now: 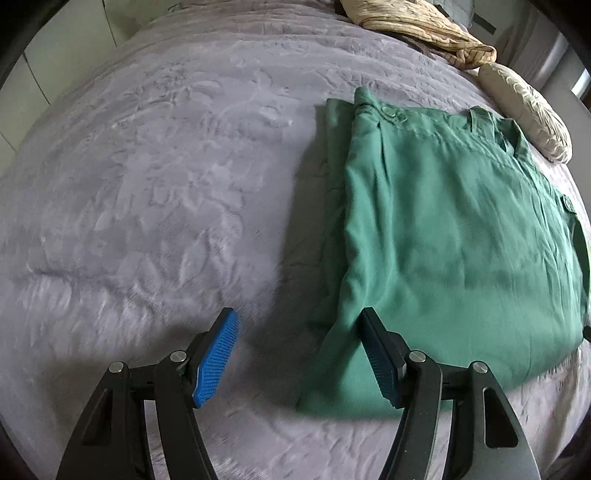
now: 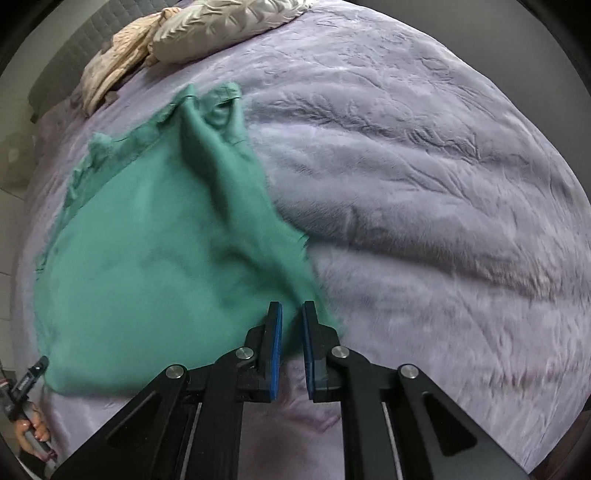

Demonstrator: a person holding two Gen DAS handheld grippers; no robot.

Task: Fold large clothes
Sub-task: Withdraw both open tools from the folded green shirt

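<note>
Green trousers point(image 1: 443, 229) lie folded flat on the bed, waistband and button at the far end. My left gripper point(image 1: 298, 314) is open above their near left corner: its right finger point(image 1: 380, 354) is over the cloth, its left finger point(image 1: 218, 350) over bare bedspread. In the right wrist view the trousers point(image 2: 147, 258) look blurred, with a raised crease running toward my right gripper point(image 2: 291, 306). Its jaws stand only a narrow gap apart at the cloth's near right corner. Green cloth shows in the gap at the tips, and I see no pad pressing on it.
A lilac embossed bedspread point(image 1: 147, 184) covers the bed. A cream pillow point(image 1: 524, 110) and a crumpled tan cloth point(image 1: 417, 29) lie at the head end. A person's hand point(image 2: 33, 432) holds the other gripper point(image 2: 29, 380) at the trousers' left corner.
</note>
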